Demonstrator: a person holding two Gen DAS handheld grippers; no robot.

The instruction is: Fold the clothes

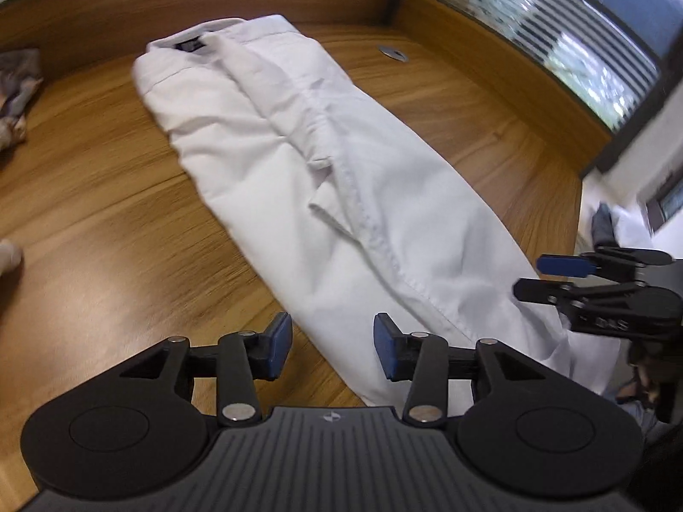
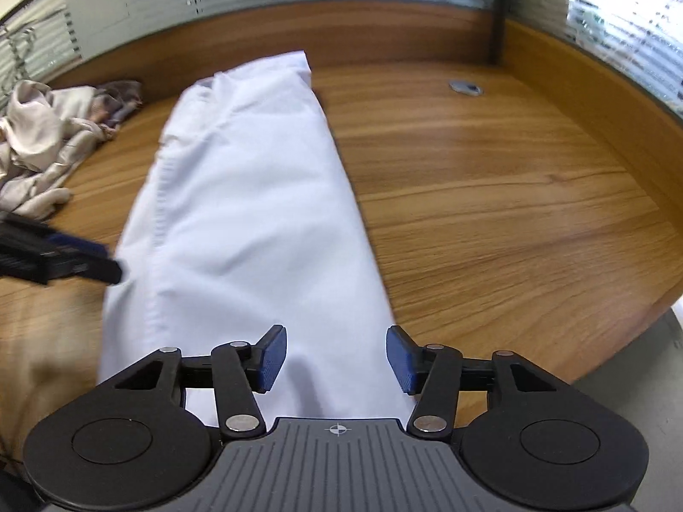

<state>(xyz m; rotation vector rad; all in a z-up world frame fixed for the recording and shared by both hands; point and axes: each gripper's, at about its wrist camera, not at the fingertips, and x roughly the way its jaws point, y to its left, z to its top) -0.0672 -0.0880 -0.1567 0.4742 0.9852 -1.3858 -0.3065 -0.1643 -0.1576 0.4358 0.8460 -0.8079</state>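
Wooden desk (image 2: 491,196), frosted glass behind. White shirt (image 1: 324,196) lies long, dark collar label (image 1: 190,45) unreadable at the far end. My left gripper (image 1: 333,347) and right gripper (image 2: 336,358) both spread, empty.

We see the white garment (image 1: 324,196) run under the left gripper's (image 1: 333,347) body at the picture's bottom, its near hem hidden, the crumpled clothes (image 2: 38,145) cut by the left edge, and the wood table (image 2: 491,196) smeared by blur.
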